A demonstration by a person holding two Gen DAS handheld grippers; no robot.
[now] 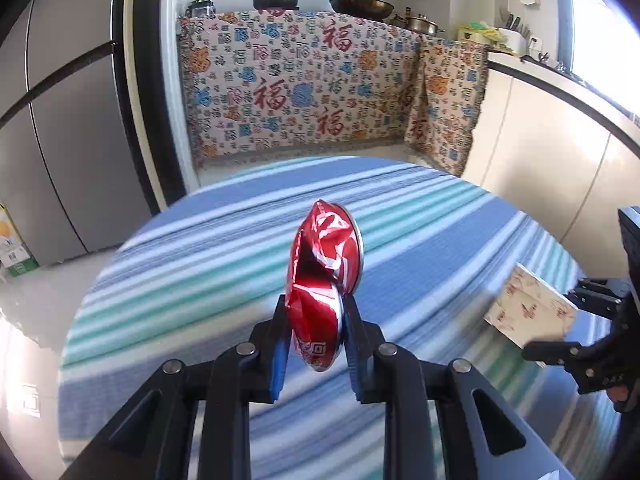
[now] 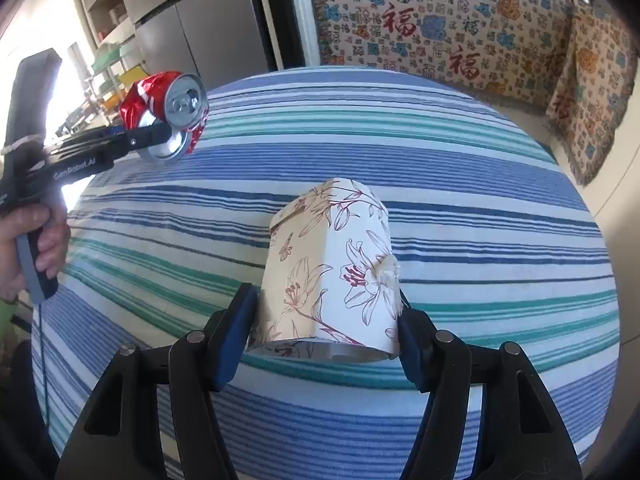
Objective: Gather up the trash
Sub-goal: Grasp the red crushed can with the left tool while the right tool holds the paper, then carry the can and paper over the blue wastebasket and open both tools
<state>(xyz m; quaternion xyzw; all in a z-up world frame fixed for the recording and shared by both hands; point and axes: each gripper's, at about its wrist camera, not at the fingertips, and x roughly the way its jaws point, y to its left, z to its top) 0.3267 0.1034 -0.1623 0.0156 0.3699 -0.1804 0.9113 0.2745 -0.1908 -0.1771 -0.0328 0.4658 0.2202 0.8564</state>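
Two grippers, one piece of trash each, above the striped desk (image 2: 460, 168).
Left gripper (image 1: 316, 332) jaws clamp one crushed red can (image 1: 326, 264); right gripper (image 2: 326, 334) jaws grip one floral box (image 2: 332, 268).

Both grippers are black, with blue pads on the fingers and round silver pins at the linkage joints. The left gripper (image 2: 176, 136) carries white lettering and a grey trigger under the hand (image 2: 28, 248).
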